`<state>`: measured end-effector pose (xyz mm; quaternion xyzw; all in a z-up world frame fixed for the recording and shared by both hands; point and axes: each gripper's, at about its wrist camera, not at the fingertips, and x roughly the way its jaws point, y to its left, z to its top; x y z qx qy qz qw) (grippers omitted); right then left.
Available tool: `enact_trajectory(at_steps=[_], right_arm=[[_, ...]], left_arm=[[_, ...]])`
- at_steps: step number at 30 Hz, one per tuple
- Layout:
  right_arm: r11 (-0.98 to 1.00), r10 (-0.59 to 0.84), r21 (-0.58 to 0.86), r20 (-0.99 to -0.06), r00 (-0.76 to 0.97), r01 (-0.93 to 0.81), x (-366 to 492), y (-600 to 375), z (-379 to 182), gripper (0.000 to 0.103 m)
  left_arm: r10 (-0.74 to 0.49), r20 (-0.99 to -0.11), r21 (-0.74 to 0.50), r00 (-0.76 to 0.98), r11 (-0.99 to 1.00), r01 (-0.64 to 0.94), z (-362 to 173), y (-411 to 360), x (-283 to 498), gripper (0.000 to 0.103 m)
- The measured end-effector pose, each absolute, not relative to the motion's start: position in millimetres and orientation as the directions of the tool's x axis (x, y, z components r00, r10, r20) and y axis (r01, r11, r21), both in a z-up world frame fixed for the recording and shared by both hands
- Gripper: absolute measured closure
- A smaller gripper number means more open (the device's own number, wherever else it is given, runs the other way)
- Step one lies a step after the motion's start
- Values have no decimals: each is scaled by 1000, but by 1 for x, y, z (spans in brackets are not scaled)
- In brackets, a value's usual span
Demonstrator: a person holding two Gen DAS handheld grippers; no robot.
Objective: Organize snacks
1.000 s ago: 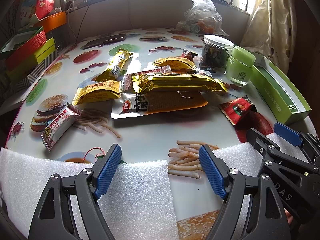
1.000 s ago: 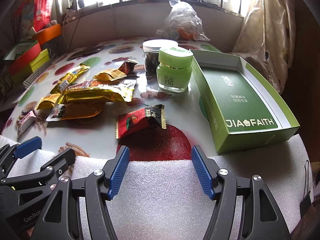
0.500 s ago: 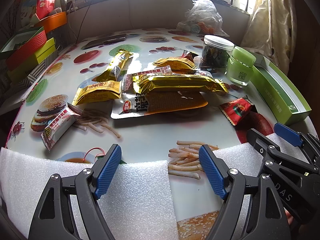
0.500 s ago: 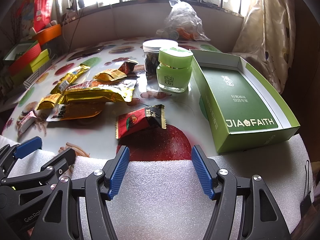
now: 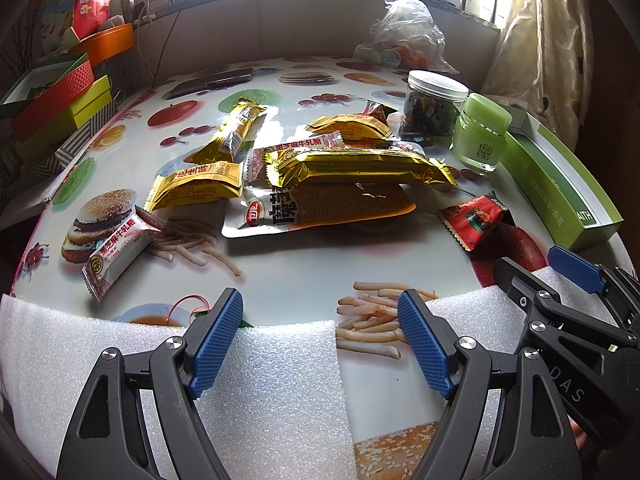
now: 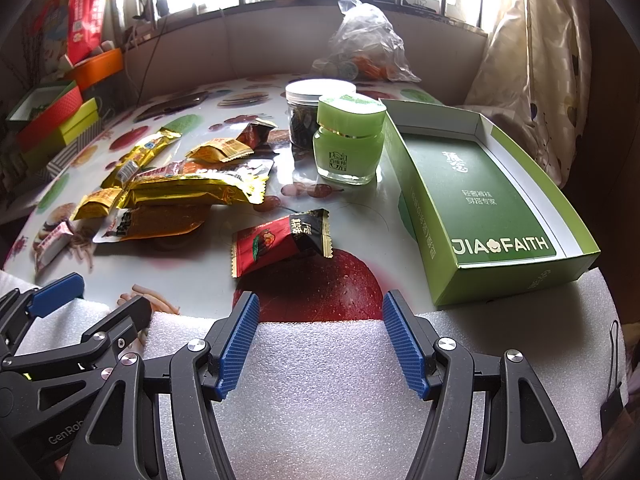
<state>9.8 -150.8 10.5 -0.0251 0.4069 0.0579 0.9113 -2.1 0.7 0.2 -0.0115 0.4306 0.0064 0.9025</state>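
The green box [image 6: 486, 204] carries "JIA FAITH" in pale capitals, a flower mark between the words, with smaller Chinese lines above it too fine to read. The right hand-held gripper [image 5: 576, 392] shows "DAS" on its black body; the left hand-held gripper [image 6: 60, 436] shows "GenRo". The snack wrappers bear Chinese print.
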Motion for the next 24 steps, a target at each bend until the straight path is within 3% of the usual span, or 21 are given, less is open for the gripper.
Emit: enact_trajectory(at_steps=[24], right_arm=[[990,110,27,-753,649,-138,15,-154,13,39]], left_arm=[[-24,-790,-26,612,1000,5,6,6,2,23]])
